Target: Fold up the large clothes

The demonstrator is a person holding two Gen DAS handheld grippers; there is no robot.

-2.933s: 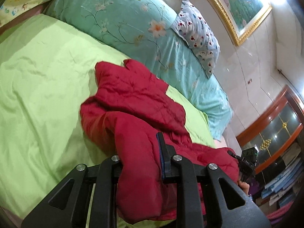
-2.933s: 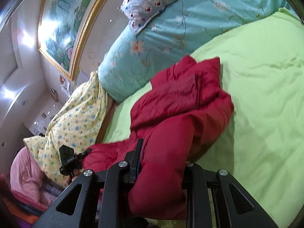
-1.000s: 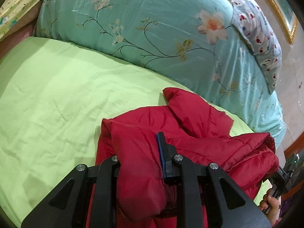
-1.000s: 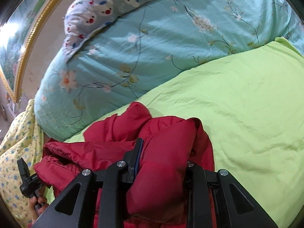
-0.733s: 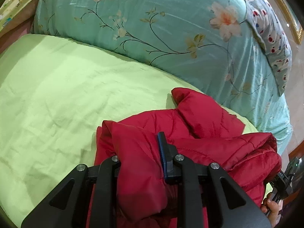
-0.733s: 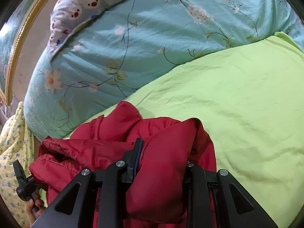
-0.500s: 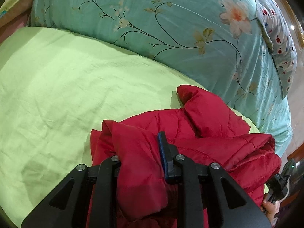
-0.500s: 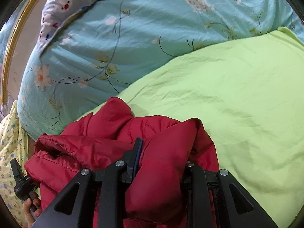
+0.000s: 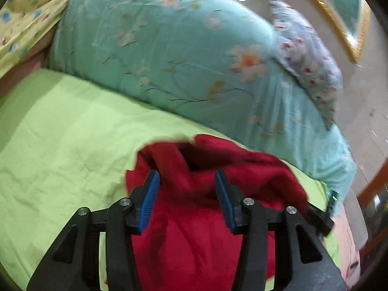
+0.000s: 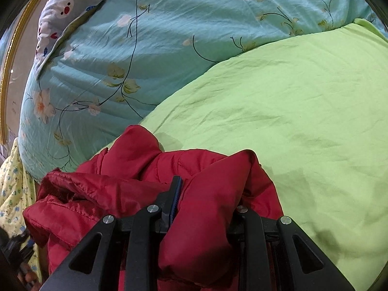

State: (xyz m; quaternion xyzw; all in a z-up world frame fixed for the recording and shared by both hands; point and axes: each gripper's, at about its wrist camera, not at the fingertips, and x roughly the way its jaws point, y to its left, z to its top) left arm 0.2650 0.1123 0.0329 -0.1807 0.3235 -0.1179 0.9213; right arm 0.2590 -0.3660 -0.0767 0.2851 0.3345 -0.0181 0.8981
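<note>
A red padded jacket (image 9: 201, 230) lies bunched on the green bed sheet (image 9: 60, 133). In the left wrist view my left gripper (image 9: 188, 189) is opening; its blue pads (image 9: 150, 201) stand apart and the red fabric lies loose between them without being pressed. In the right wrist view my right gripper (image 10: 208, 201) is shut on a thick fold of the same jacket (image 10: 206, 218), which bulges up between the fingers. The right-hand finger is mostly hidden by the cloth. The picture from the left wrist is blurred.
A large teal floral duvet (image 9: 169, 60) is piled along the far side of the bed, with a patterned pillow (image 9: 308, 55) on it. Yellow floral bedding (image 10: 12, 189) lies at the left. A gold-framed picture (image 9: 339, 12) hangs on the wall. Green sheet (image 10: 303, 121) spreads to the right.
My left gripper's jaws have parted and let go of the jacket fold, and it has lifted back. The right gripper keeps its grip and has sunk slightly toward the bed.
</note>
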